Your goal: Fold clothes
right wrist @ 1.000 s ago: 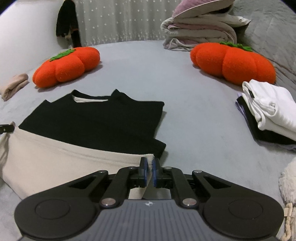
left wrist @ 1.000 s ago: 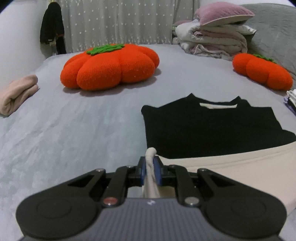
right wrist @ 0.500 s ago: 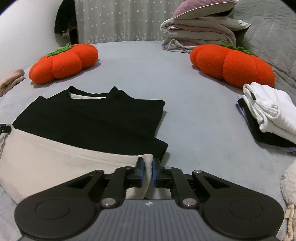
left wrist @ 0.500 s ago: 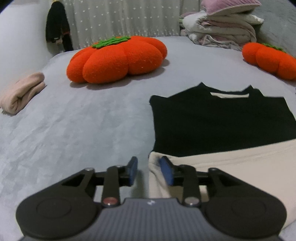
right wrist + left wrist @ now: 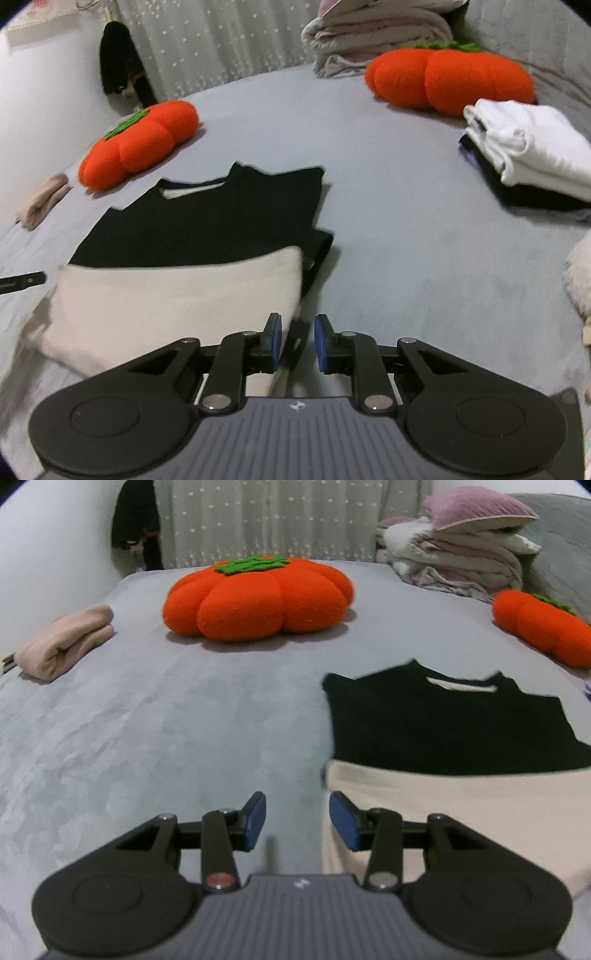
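Fingers (image 5: 255, 821) of left gripper (image 5: 297, 821) spread wide, empty; right gripper (image 5: 297, 343) parted, empty. Sweater (image 5: 192, 266) lies on bed (image 5: 184, 720), cream half doubled over black, corners free.

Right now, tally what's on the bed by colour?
Orange pumpkin cushions: 2
Black-and-cream garment: 1
Pink rolled garment: 1
White folded garment: 1, on a dark one: 1
Bedding pile: 1
Total: 7

Matt knit garment (image 5: 461, 738), velvety bedspread (image 5: 147, 720)
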